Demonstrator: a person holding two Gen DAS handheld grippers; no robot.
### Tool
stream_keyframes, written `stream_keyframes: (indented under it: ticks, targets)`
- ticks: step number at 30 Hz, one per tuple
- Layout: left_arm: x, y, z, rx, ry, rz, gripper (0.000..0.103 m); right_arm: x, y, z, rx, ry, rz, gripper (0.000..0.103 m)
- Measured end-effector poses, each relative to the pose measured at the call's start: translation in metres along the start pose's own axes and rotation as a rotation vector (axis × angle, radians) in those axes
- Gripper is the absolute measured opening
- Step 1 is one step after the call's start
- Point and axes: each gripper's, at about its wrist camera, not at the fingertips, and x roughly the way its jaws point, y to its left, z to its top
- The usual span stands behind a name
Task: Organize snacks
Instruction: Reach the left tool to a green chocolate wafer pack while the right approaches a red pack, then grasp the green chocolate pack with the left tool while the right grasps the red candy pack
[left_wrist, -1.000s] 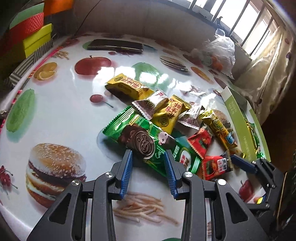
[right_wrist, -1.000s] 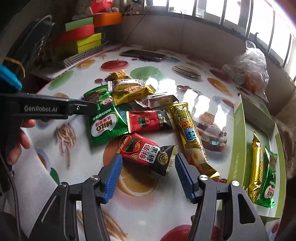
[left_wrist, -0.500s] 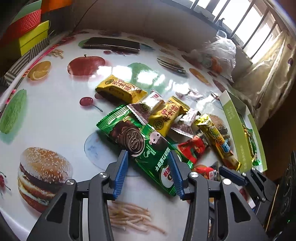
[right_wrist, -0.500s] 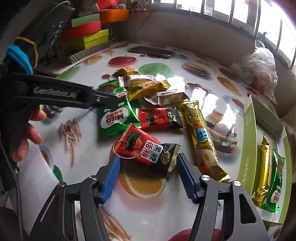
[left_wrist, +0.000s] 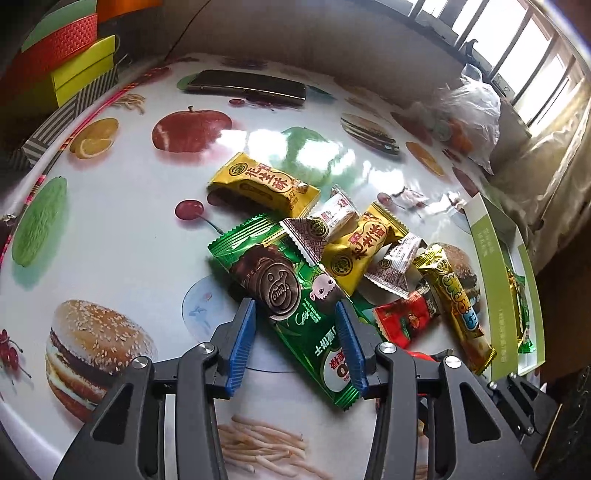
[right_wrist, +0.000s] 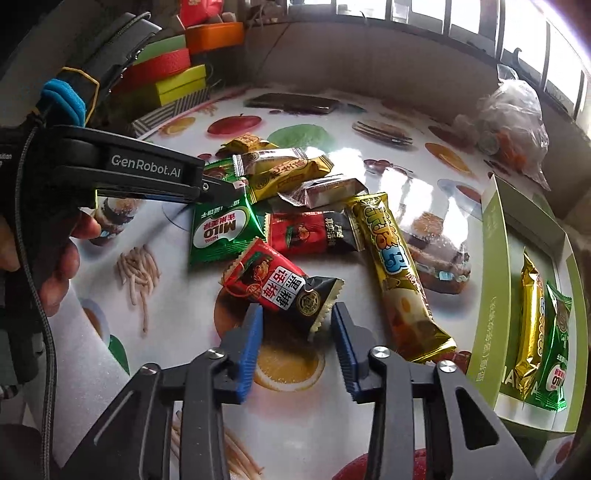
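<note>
Since earlier frame our right gripper (right_wrist: 297, 325) narrowed, jaws closing, red-black packet (right_wrist: 280, 286) between, unpinched, left of green box (right_wrist: 495, 236). Left gripper (left_wrist: 293, 325) half-open astride Milo packet (left_wrist: 295, 299). We centre before lifting.

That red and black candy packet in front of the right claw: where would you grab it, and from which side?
Grip the red-and-black packet at its black crimped end, coming from above and the near side. It lies flat, clear of the pile, that end between the closing right gripper pads.
</note>
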Motion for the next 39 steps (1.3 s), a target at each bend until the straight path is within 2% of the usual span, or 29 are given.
stream_keyframes:
  ticks: [2, 5, 6, 8, 11, 21, 24, 25, 26, 31, 34, 35, 36, 38, 39]
  targets:
    - [-0.001, 0.002, -0.001, -0.005, -0.009, -0.007, 0.042, -0.001, 0.001, 0.000, -0.003, -0.002, 0.006, 0.028]
    - [-0.001, 0.006, -0.001, -0.032, -0.018, -0.033, 0.032, -0.001, 0.003, -0.001, -0.013, -0.004, 0.009, 0.022]
    - [-0.002, 0.007, -0.001, -0.034, -0.021, -0.032, 0.027, -0.002, 0.005, -0.001, -0.018, -0.004, 0.011, 0.020]
    - [-0.002, 0.010, -0.001, -0.033, -0.018, -0.046, 0.024, -0.002, 0.006, -0.002, -0.021, -0.004, 0.011, 0.020]
    - [-0.004, 0.013, 0.000, -0.019, -0.018, -0.037, 0.010, -0.003, 0.006, -0.002, -0.017, -0.003, 0.021, 0.019]
    - [-0.009, 0.020, -0.004, -0.018, -0.017, -0.069, 0.000, -0.011, 0.007, -0.004, -0.006, -0.023, 0.037, 0.016]
    - [-0.010, 0.022, -0.005, -0.022, -0.014, -0.078, 0.000, -0.013, 0.004, -0.004, 0.015, -0.026, 0.029, 0.016]
    - [-0.011, 0.022, -0.005, -0.020, -0.016, -0.076, 0.000, -0.014, 0.004, -0.004, 0.020, -0.026, 0.024, 0.009]
    - [-0.011, 0.021, -0.006, -0.017, -0.013, -0.077, 0.000, -0.014, 0.003, -0.004, 0.024, -0.024, 0.027, 0.009]
    - [-0.009, 0.021, -0.007, -0.026, 0.002, -0.094, 0.000, -0.015, 0.006, -0.007, 0.016, -0.010, 0.057, 0.009]
    - [-0.010, 0.021, -0.006, -0.032, -0.002, -0.084, 0.001, -0.014, 0.008, -0.005, 0.008, -0.014, 0.034, 0.009]
    - [-0.010, 0.020, -0.005, -0.031, -0.006, -0.086, 0.003, -0.014, 0.008, -0.005, 0.009, -0.016, 0.036, 0.009]
    - [-0.010, 0.020, -0.004, -0.033, -0.002, -0.098, 0.009, -0.016, 0.007, -0.005, 0.010, -0.021, 0.050, 0.015]
    - [-0.007, 0.020, -0.002, -0.053, 0.016, -0.134, 0.024, -0.019, 0.006, -0.004, 0.005, -0.039, 0.053, 0.023]
    - [-0.004, 0.019, -0.001, -0.064, 0.026, -0.145, 0.034, -0.019, 0.007, -0.004, -0.002, -0.043, 0.057, 0.028]
